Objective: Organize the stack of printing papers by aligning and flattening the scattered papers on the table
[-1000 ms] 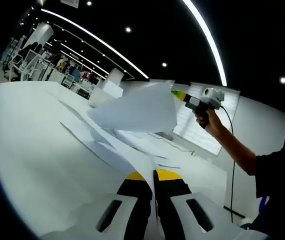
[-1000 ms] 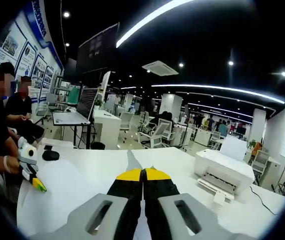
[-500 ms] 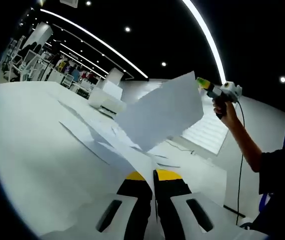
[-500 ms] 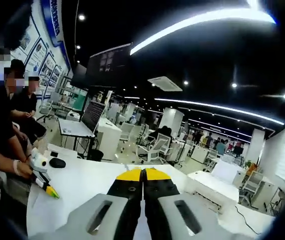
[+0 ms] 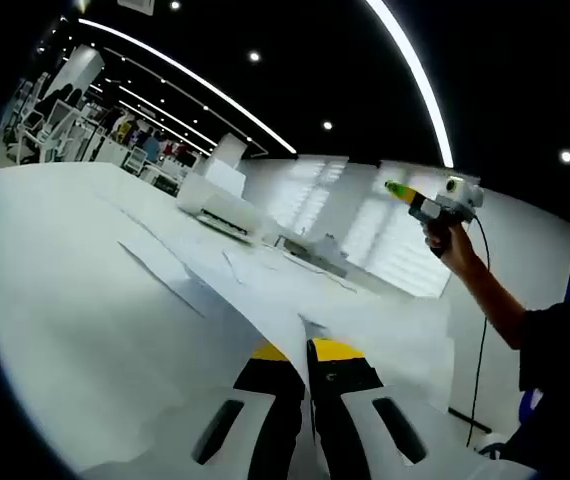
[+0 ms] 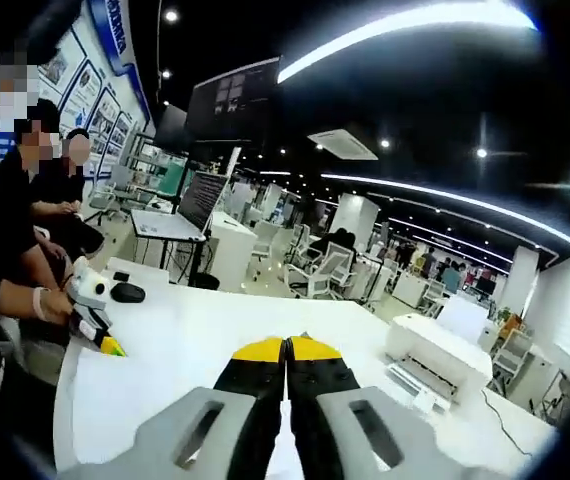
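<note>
Two grippers are in play: the left gripper [image 5: 308, 352] and the right gripper [image 6: 287, 350], each with two jaws pressed together. There is one counter [image 5: 65, 260]. On it lie several loose paper sheets [image 5: 255, 290], overlapping so that an exact count cannot be made. One white printer [image 6: 435, 355] stands on the counter. One computer mouse [image 6: 127, 292] rests near its far edge. Two seated people [image 6: 60, 190] show behind it, besides the person [image 5: 555, 360] holding the grippers.

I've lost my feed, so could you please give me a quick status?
Left tongs shut on a sheet. Right tongs shut, raised above the table. Papers lie scattered. Printer stands aside.
</note>
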The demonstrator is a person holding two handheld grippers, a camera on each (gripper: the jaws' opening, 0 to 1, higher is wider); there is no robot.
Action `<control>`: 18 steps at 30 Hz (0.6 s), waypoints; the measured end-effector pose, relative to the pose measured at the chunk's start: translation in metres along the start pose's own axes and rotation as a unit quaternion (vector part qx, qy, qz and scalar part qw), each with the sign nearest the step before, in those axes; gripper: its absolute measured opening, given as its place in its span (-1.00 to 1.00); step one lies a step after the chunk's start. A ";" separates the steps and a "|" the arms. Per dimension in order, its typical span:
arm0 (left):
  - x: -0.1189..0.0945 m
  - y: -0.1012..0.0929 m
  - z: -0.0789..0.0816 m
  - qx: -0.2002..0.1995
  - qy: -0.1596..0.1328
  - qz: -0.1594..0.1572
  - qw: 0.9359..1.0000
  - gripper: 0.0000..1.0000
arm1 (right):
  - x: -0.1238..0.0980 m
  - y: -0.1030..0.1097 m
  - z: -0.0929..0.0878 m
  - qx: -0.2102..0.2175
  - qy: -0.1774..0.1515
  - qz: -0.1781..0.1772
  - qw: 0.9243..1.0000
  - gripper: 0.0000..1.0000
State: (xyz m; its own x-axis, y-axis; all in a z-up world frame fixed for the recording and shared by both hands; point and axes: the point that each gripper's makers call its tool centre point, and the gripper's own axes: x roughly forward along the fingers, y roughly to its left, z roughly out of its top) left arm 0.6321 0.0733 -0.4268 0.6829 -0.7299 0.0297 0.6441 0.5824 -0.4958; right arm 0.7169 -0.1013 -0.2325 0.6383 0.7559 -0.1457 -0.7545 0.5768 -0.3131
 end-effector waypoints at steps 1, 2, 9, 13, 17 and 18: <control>0.000 0.000 0.000 0.000 0.000 0.000 1.000 -0.88 | -0.001 -0.001 -0.002 0.006 0.001 0.000 1.000 -1.00; 0.000 0.000 0.000 0.000 0.000 0.000 1.000 -0.88 | -0.001 0.001 -0.006 0.008 0.003 0.002 1.000 -1.00; 0.000 0.002 0.001 0.001 0.000 0.001 1.000 -0.88 | -0.006 0.024 -0.053 0.030 0.032 0.028 0.999 -1.00; 0.000 0.002 0.001 0.001 0.001 0.001 1.000 -0.88 | -0.016 0.041 -0.070 0.056 0.029 0.039 0.997 -0.99; 0.000 0.001 0.001 0.002 0.001 0.002 1.000 -0.88 | -0.024 0.068 -0.083 0.060 0.035 0.031 0.997 -0.54; 0.000 0.001 0.001 0.003 0.001 0.003 1.000 -0.88 | -0.025 0.078 -0.086 0.060 0.037 0.027 0.997 -0.41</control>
State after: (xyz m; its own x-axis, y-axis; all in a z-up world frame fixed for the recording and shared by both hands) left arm 0.6332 0.0744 -0.4271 0.6856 -0.7275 0.0258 0.6425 0.5880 -0.4913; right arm 0.6554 -0.1021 -0.3337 0.6020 0.7648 -0.2294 -0.7984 0.5716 -0.1894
